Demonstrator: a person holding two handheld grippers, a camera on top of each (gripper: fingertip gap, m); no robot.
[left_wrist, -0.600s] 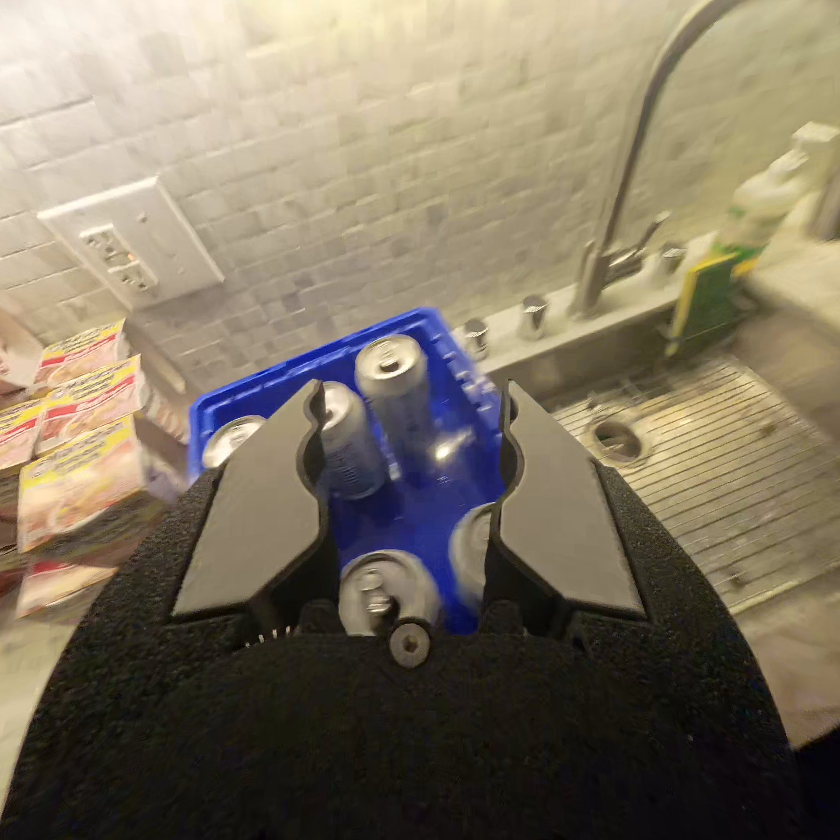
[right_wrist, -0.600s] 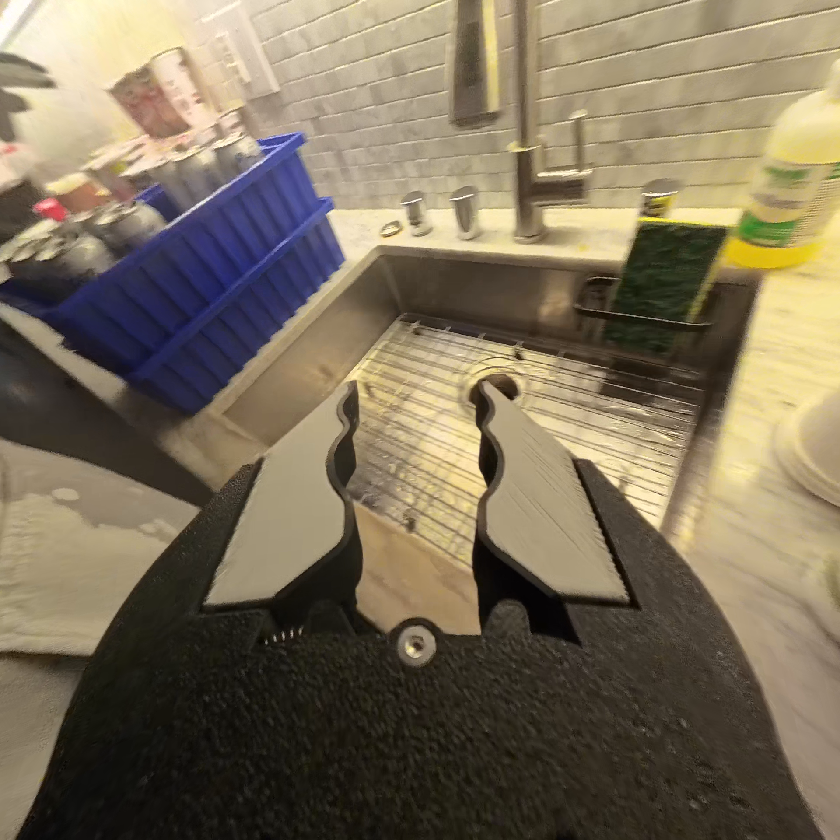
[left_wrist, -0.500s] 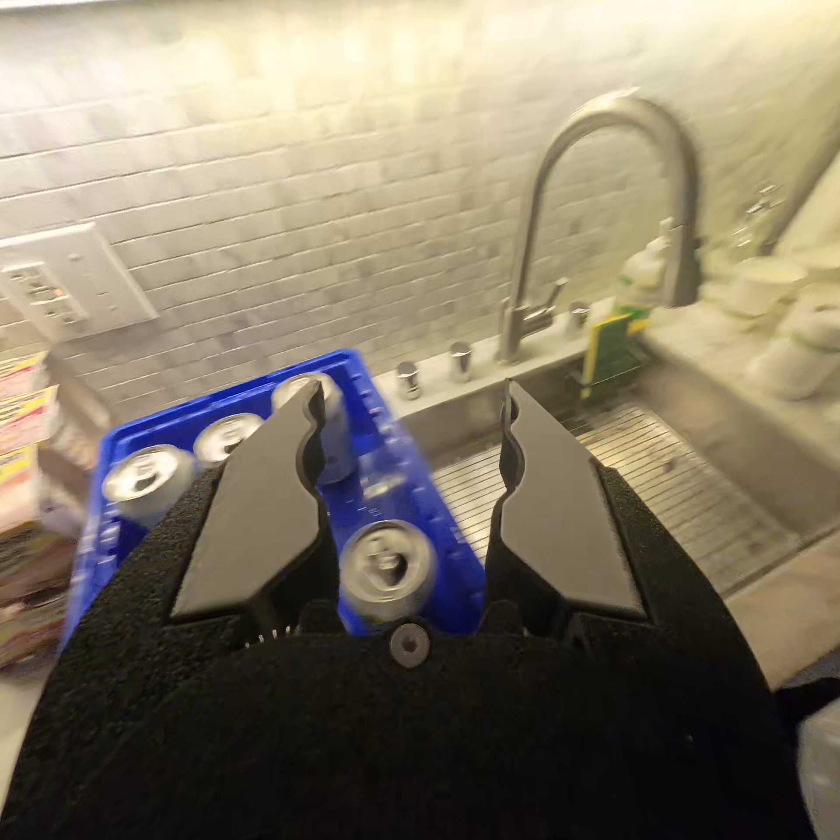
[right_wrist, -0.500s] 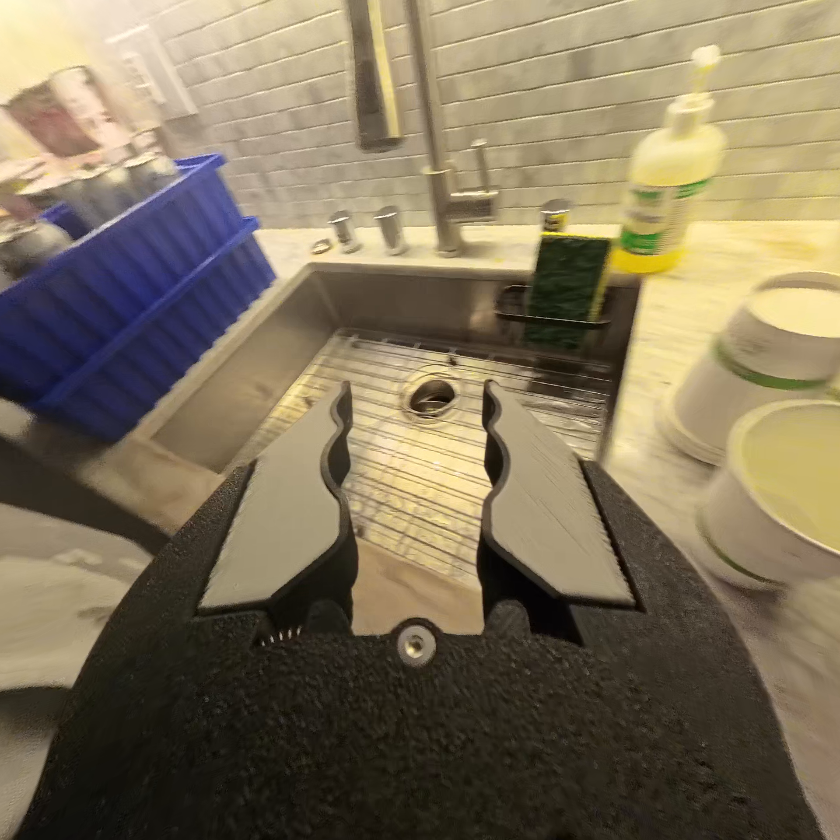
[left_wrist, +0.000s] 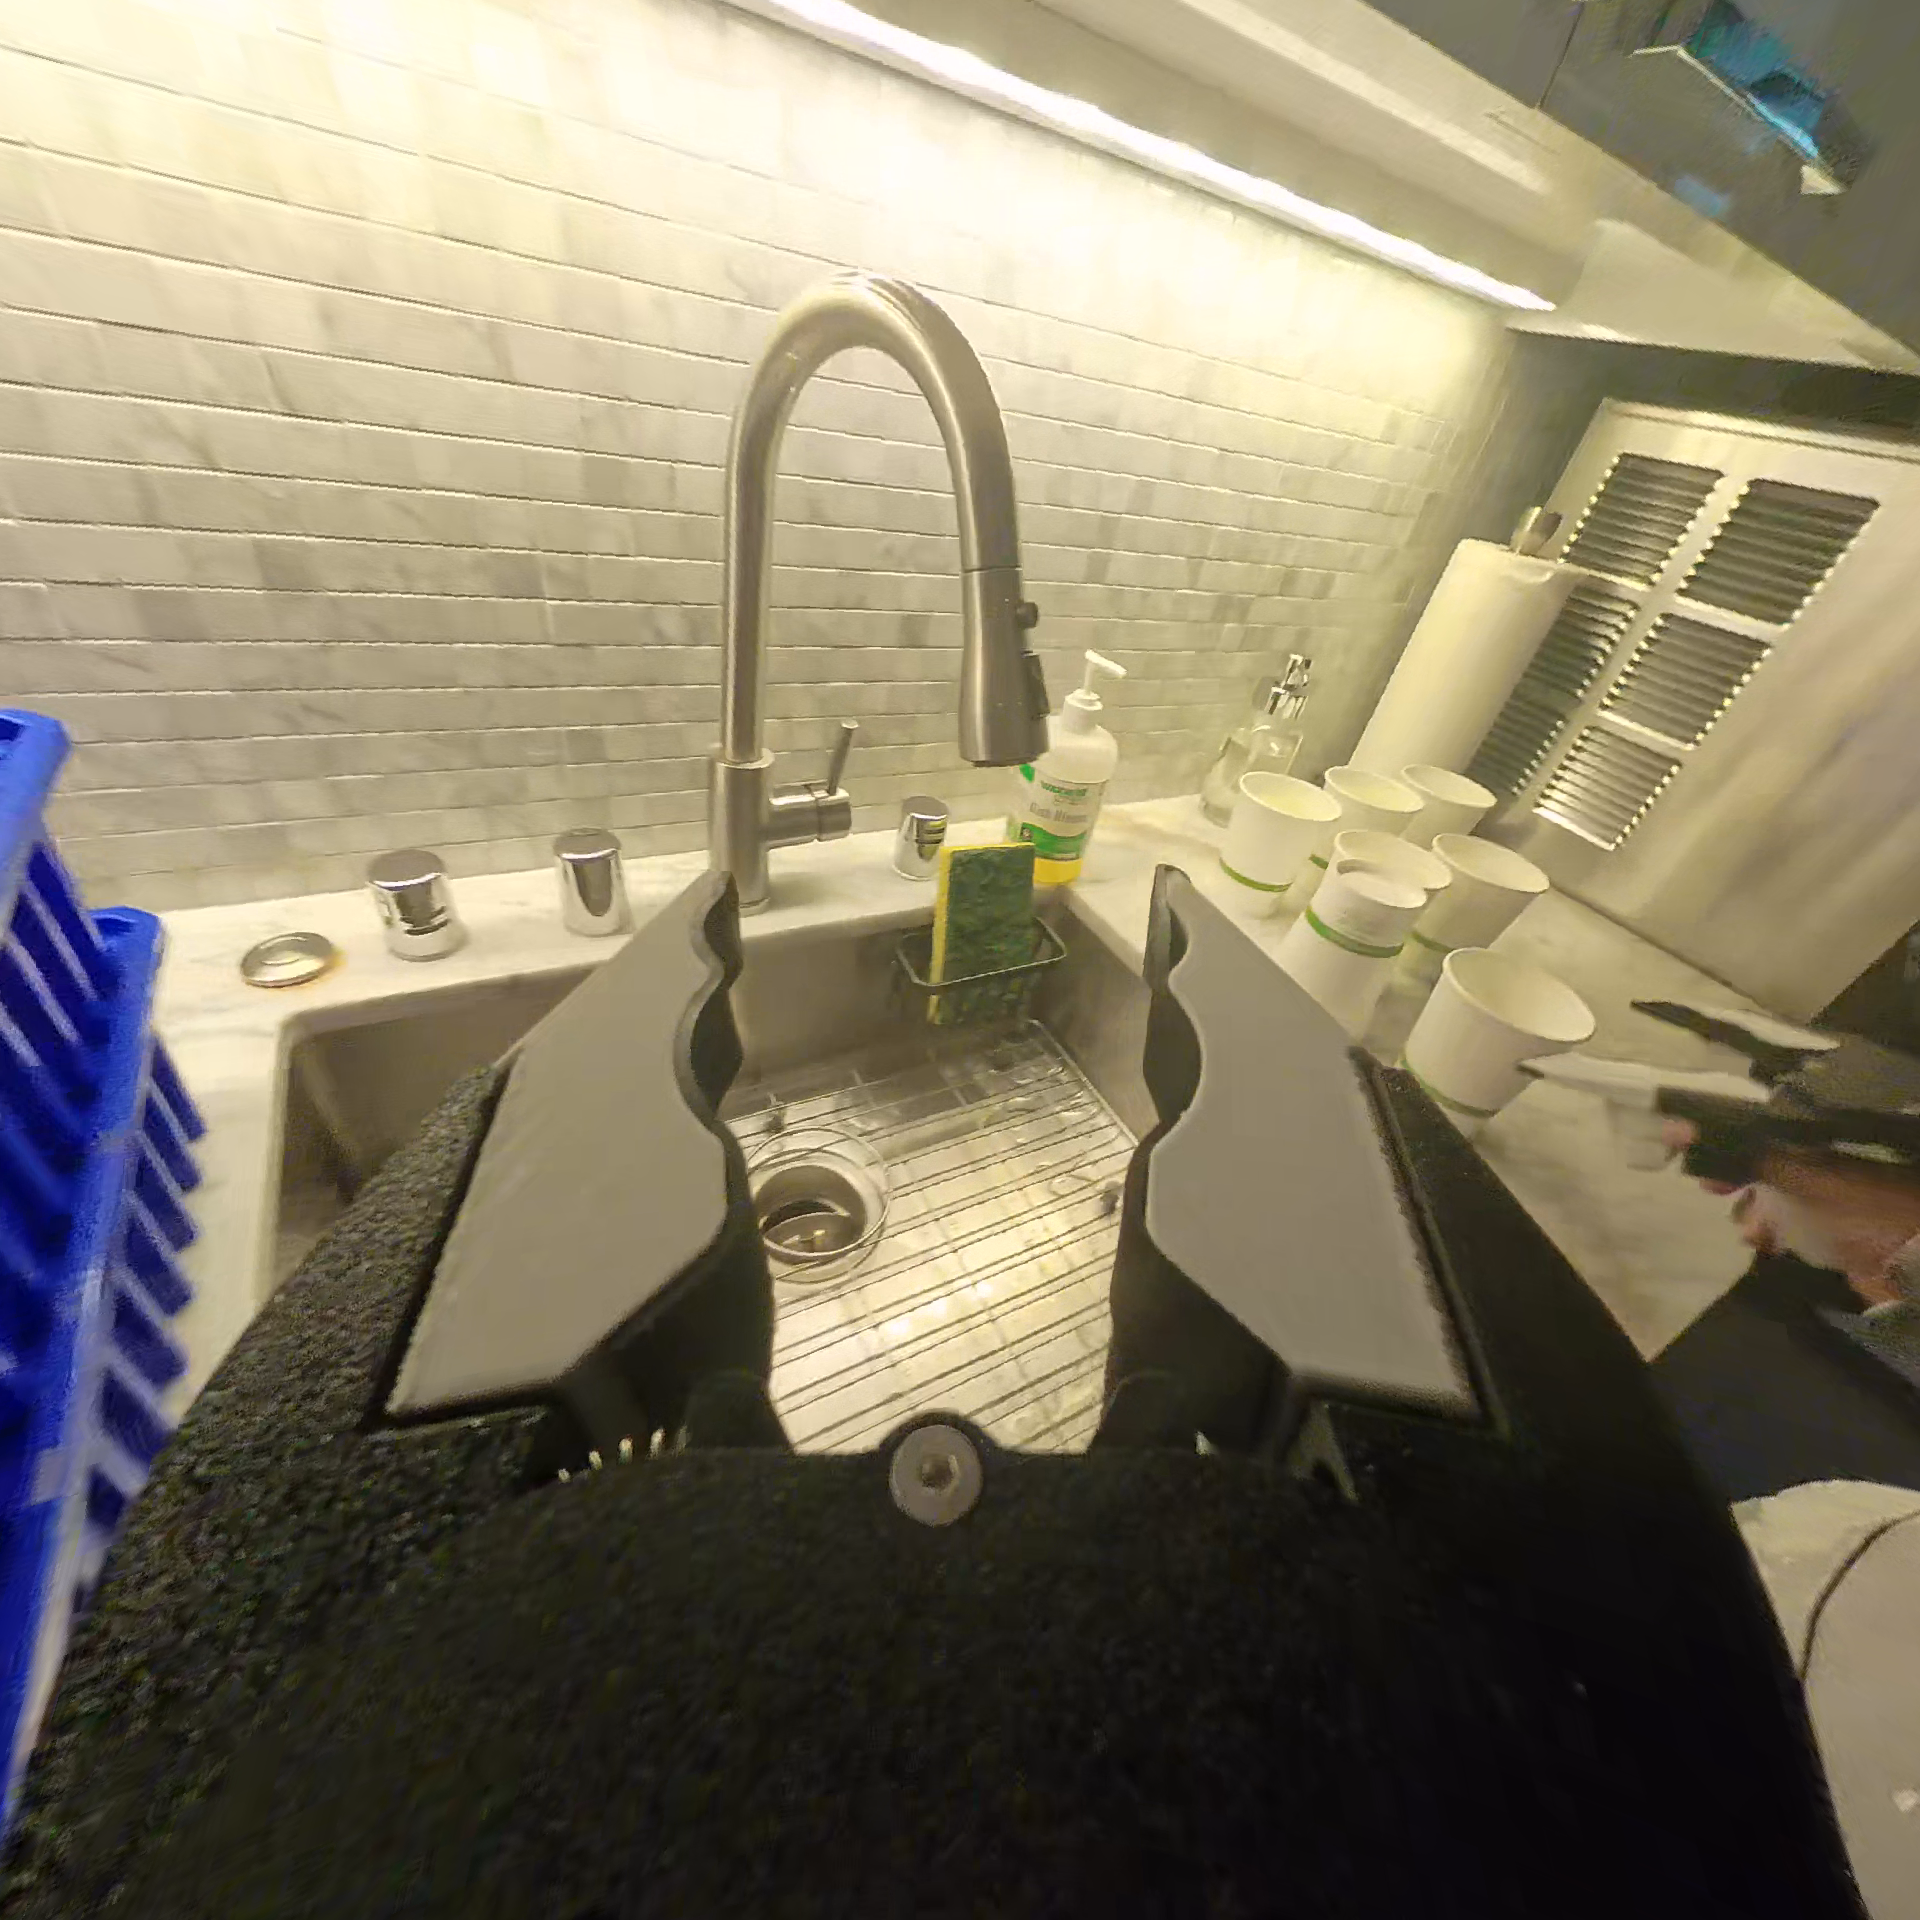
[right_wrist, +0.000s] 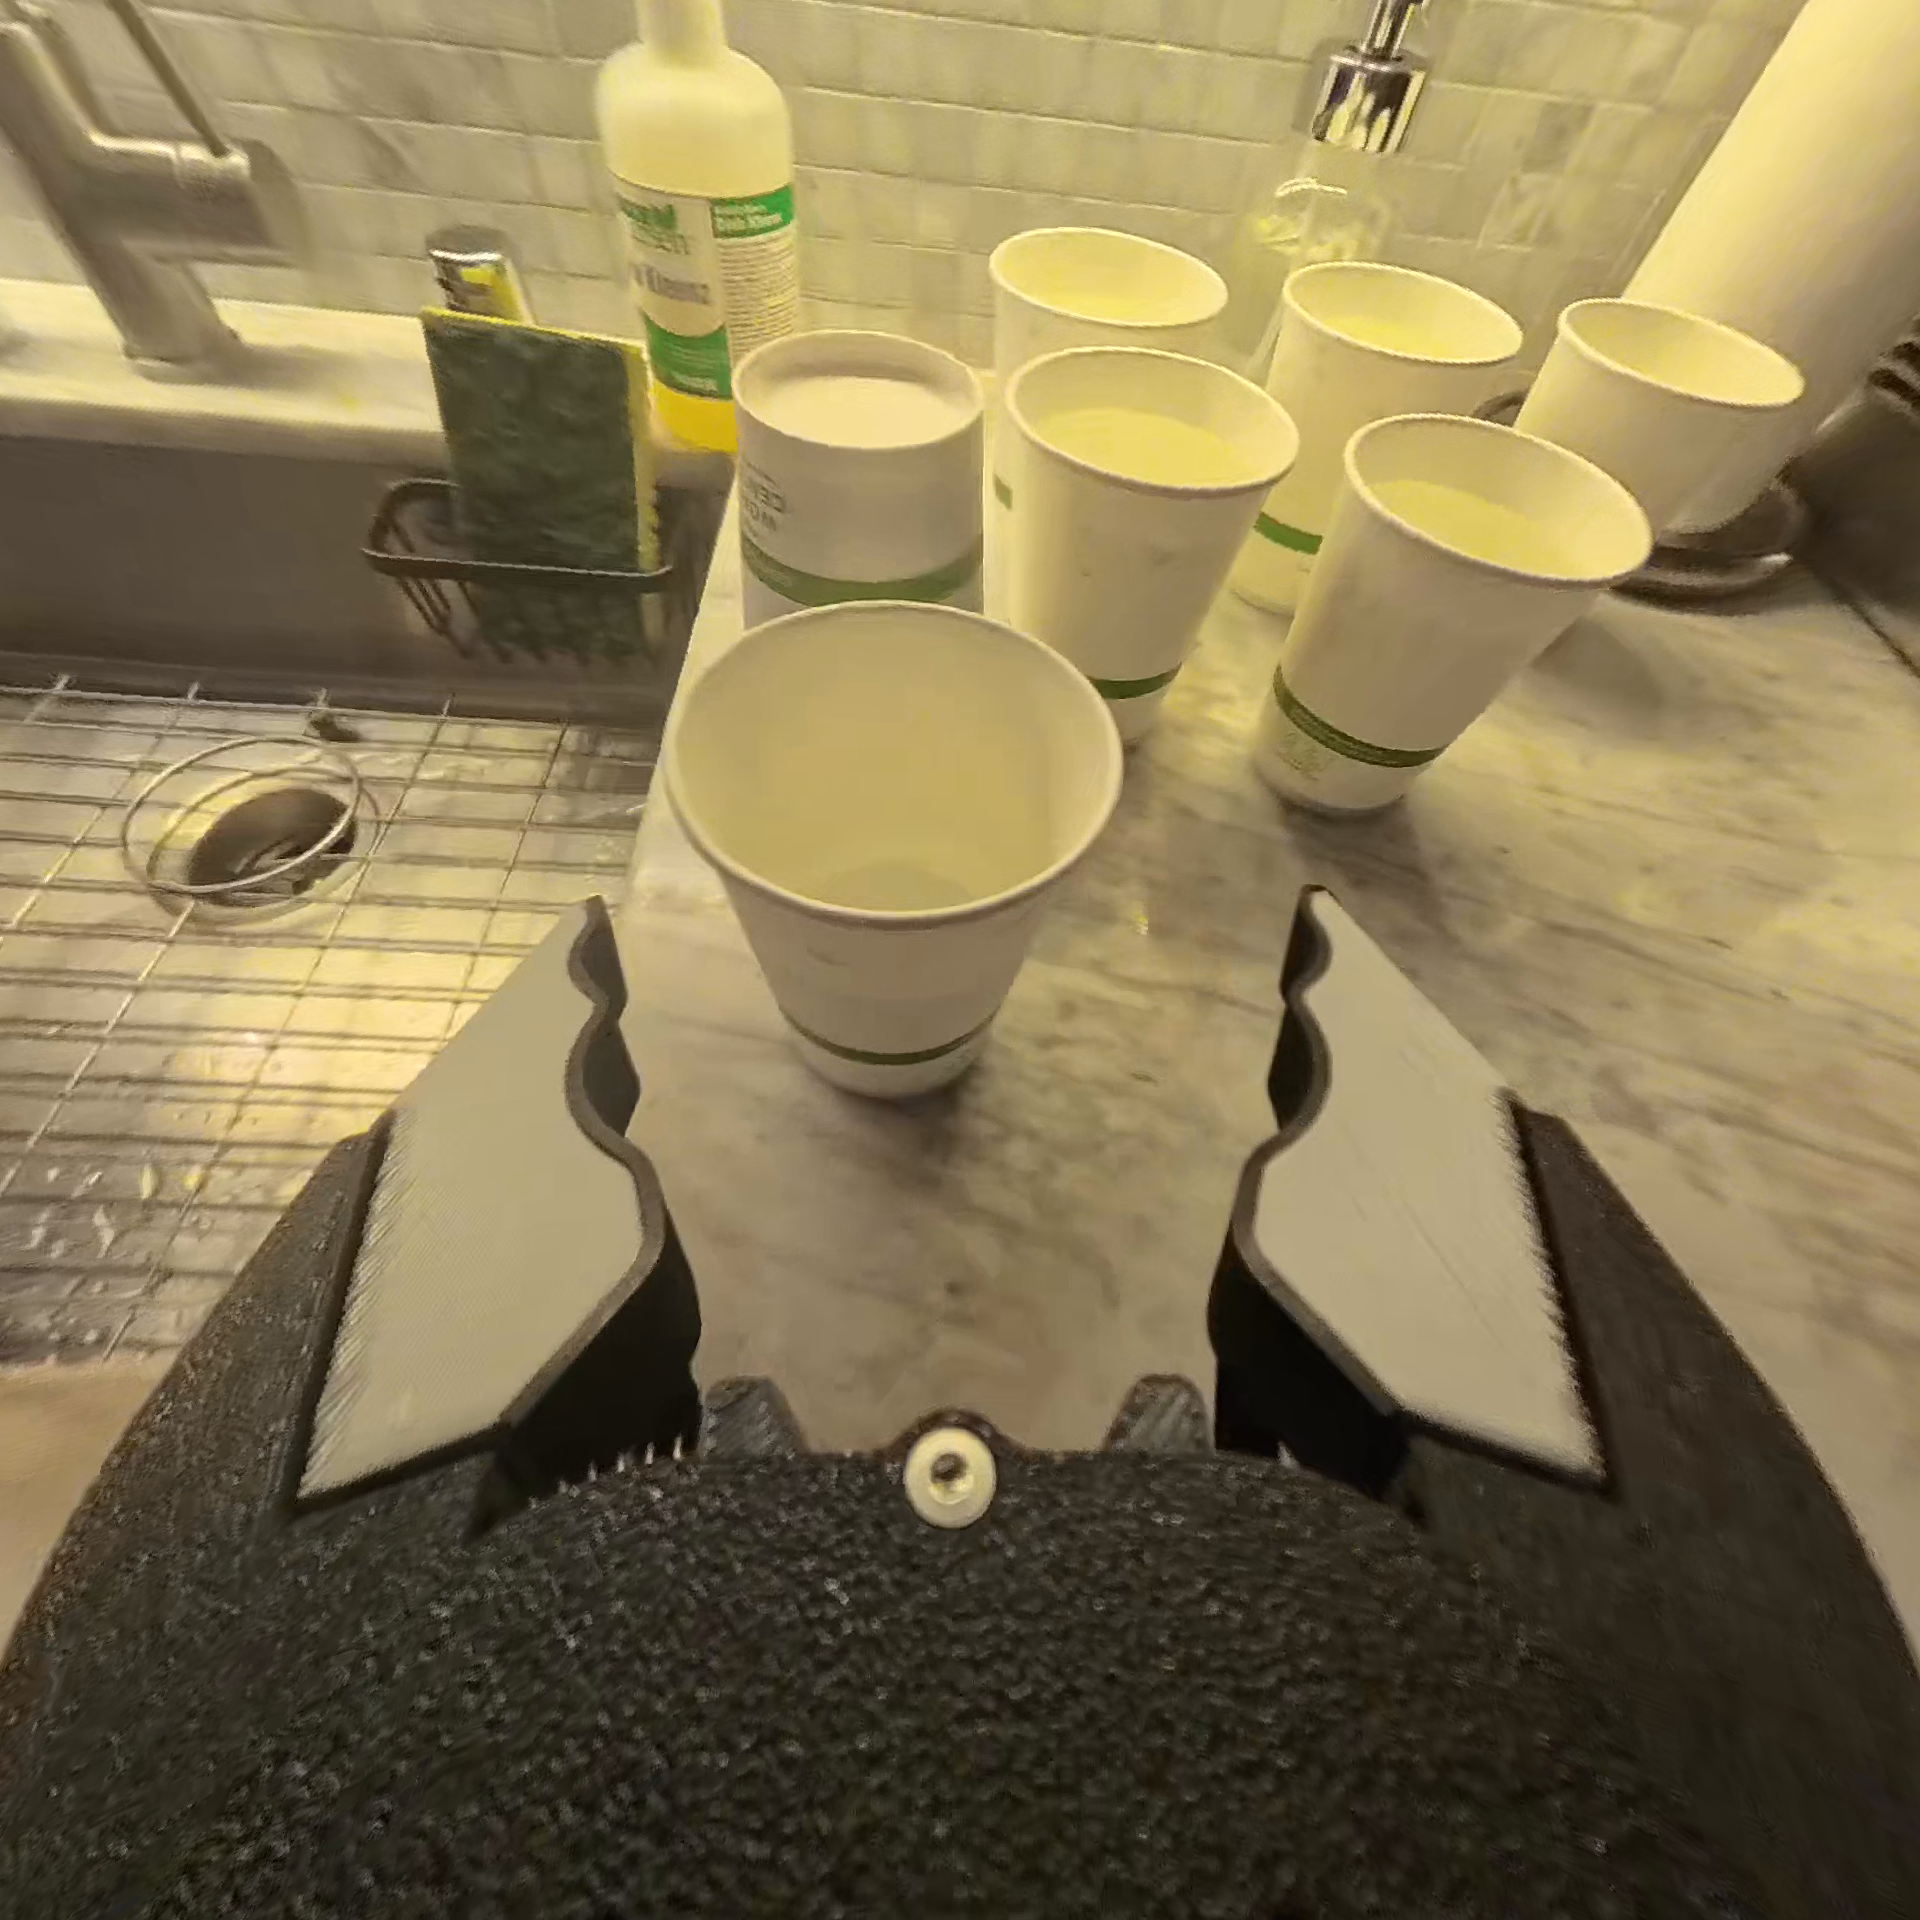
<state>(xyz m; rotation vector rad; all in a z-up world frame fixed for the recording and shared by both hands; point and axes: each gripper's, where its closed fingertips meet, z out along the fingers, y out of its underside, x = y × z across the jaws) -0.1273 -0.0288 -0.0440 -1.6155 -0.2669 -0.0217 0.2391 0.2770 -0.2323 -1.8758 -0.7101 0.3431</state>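
My right gripper (right_wrist: 951, 909) is open wide and low over the marble counter (right_wrist: 1507, 935). A white paper cup with a green band (right_wrist: 894, 831) stands upright just ahead of it, in line with the gap between the fingers and apart from both. The left wrist view shows this cup (left_wrist: 1496, 1029) with the right gripper (left_wrist: 1579, 1039) beside it. My left gripper (left_wrist: 945, 894) is open and empty, held above the steel sink (left_wrist: 416, 1039). Several more paper cups (right_wrist: 1143, 520) stand behind the near one, and one (right_wrist: 857, 468) is upside down.
A tall faucet (left_wrist: 862, 520) arches over the sink. A sponge (right_wrist: 540, 447) sits in a wire caddy on the sink wall, with a soap bottle (right_wrist: 707, 208) behind it. A blue crate (left_wrist: 73, 1143) is at the far left, a paper towel roll (left_wrist: 1475, 665) at the back right. The right tips stand about 20 centimeters off the marble counter (right_wrist: 1507, 935).
My left gripper has swung right, from over the blue crate of cans to the sink. My right gripper has moved right from the sink to the cups and opened wider.
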